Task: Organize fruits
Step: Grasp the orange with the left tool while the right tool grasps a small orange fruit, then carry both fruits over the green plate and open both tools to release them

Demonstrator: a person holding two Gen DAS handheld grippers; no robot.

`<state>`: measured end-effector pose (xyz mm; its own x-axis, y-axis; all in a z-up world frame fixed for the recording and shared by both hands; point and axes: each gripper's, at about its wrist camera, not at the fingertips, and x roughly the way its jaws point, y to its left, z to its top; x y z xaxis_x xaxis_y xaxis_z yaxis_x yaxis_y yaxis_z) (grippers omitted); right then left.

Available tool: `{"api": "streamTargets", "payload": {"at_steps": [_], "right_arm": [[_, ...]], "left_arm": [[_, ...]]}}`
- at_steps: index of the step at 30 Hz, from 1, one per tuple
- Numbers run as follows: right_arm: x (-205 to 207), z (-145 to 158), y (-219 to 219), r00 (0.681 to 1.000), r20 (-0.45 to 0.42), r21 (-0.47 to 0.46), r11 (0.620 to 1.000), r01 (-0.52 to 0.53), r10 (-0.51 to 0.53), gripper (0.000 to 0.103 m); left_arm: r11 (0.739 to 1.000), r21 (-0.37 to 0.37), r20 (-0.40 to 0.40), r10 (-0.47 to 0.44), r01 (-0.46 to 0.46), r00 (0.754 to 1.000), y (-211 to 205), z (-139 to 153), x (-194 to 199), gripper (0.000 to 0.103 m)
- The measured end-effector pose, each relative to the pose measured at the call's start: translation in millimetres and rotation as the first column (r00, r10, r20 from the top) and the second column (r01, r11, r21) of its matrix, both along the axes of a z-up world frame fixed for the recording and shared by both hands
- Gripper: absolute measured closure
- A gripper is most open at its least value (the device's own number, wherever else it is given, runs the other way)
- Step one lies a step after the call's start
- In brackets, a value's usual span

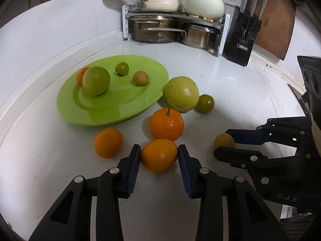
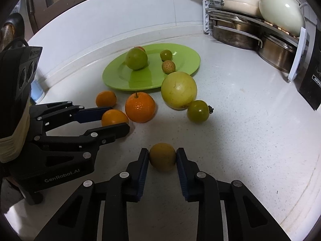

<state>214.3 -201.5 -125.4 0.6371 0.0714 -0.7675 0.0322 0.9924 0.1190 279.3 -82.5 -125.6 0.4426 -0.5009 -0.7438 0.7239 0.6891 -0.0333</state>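
A green plate (image 1: 124,108) (image 2: 186,52) holds a green apple (image 1: 96,83), a small green fruit (image 1: 122,68), a pale strawberry (image 1: 140,78) and a partly hidden orange fruit (image 1: 80,75). My left gripper (image 1: 158,154) is shut on an orange kumquat (image 1: 158,157) (image 2: 114,117) resting on the counter. My right gripper (image 2: 162,156) is shut on a small yellow-brown fruit (image 2: 162,156) (image 1: 223,140) on the counter. A stemmed mandarin (image 1: 166,124), another small orange (image 1: 108,142), a large yellow-green fruit (image 1: 181,94) and a green tomato-like fruit (image 1: 205,103) lie loose near the plate.
A corner rack (image 1: 172,18) with steel pots, cream pans and a white jar stands at the back. A black knife block (image 1: 240,38) and a wooden board (image 1: 274,22) stand to its right. The white counter (image 2: 250,140) curves along a tiled wall.
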Motion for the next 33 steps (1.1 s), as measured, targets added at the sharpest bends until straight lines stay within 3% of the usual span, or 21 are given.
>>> {"api": "streamTargets", "payload": {"at_steps": [17,33], "right_arm": [[-5.7,32.0,0.0,0.995,0.074,-0.007,0.998,-0.065,0.065,0.074],[-11.2,75.4,-2.4,0.971,0.182,-0.045,0.988,-0.151,0.157,0.074]], "left_arm": [[0.989,-0.071,0.036,0.135,-0.132,0.990,14.6,37.9,-17.6,0.066],[0.961,-0.139,0.109,0.254,-0.238,0.961,23.3,82.0,-40.8,0.065]]}}
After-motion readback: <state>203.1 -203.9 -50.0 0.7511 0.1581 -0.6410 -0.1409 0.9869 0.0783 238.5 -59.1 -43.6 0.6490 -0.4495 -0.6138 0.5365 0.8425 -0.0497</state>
